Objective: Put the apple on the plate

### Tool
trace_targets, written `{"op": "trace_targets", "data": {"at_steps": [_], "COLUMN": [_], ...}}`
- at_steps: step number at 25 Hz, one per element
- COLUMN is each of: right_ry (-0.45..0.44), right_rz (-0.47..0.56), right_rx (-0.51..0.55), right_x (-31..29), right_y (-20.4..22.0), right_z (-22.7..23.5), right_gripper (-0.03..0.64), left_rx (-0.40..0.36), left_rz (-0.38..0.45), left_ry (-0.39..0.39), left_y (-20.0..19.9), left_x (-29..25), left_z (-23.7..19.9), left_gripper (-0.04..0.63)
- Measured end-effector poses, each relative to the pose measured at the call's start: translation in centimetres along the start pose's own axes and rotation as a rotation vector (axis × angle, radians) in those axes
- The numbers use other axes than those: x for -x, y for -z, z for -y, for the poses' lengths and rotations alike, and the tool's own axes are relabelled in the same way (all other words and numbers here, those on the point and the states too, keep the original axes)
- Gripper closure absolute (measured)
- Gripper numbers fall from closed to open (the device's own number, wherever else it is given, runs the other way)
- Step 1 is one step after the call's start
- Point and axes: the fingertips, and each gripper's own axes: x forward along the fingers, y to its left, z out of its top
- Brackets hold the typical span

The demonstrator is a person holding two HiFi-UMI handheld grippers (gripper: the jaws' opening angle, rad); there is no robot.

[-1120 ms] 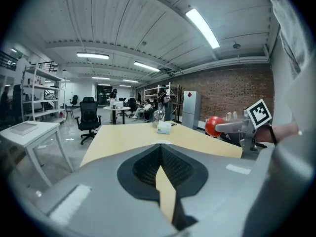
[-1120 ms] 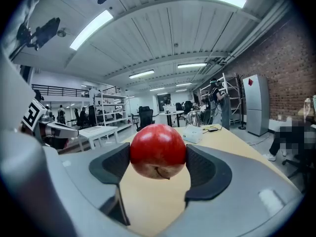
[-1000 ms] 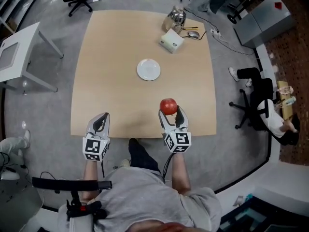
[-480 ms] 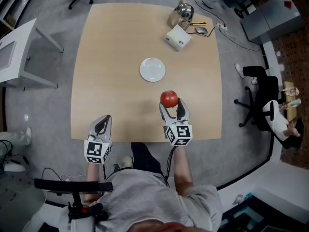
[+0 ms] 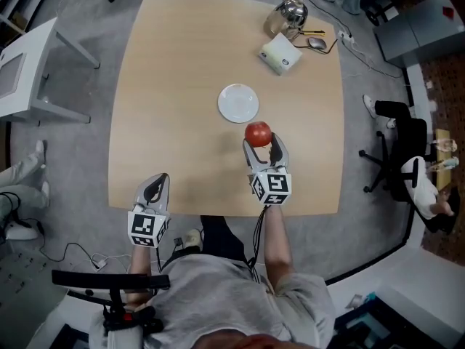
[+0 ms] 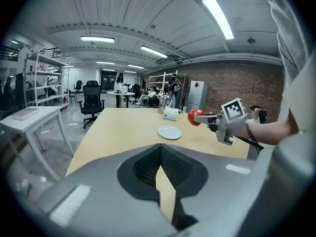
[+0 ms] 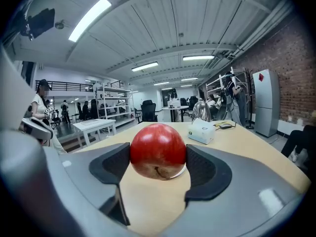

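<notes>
The red apple (image 5: pixel 257 133) is held above the wooden table (image 5: pixel 174 86) between the jaws of my right gripper (image 5: pixel 261 143), which is shut on it. The white plate (image 5: pixel 238 102) lies empty just beyond and slightly left of the apple. In the right gripper view the apple (image 7: pixel 158 151) fills the gap between both pads, and a thin white plate edge (image 7: pixel 183 170) shows behind it. My left gripper (image 5: pixel 152 183) hovers at the table's near edge, shut and empty. The left gripper view shows the apple (image 6: pixel 194 117) and the plate (image 6: pixel 169 132) far ahead.
A white box (image 5: pixel 280 55), a metal kettle (image 5: pixel 290 11) and small items with cables (image 5: pixel 317 42) sit at the table's far right corner. A white side table (image 5: pixel 25 71) stands to the left. Office chairs (image 5: pixel 396 133) and a seated person (image 5: pixel 429 195) are on the right.
My right gripper has carried the apple forward across the table, closer to the plate. The left gripper has stayed at the near edge.
</notes>
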Motion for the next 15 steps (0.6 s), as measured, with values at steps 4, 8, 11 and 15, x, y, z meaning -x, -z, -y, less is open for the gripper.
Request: {"op": "trace_targets", "data": {"at_steps": [4,8,11,15], "right_ry": [-0.013,-0.025,-0.034,-0.045], "right_rz": [-0.014,-0.028,-0.042,-0.057], "right_rx": [0.028,0.035,0.034,0.042], "right_x": [-2.3,-4.2,-5.6,-7.4], "right_y": [0.5,0.9,1.2,1.5], "right_z": [0.6,0.9,1.0,1.2], "right_gripper": [0.256,0.256,0.256,0.256], "left_rx": [0.004,0.011,0.016,0.023], "left_rz": [-0.013,-0.023,-0.031,-0.044], "left_ry": [-0.015,-0.032,-0.038,-0.044], "left_y": [0.3,0.5,0.6,0.5], "left_x": [-0.4,-0.3,-0.4,-0.7], "left_z": [-0.5,-0.9,-1.0,-1.1], "left_gripper": [0.575,0.575,0.575,0.575]}}
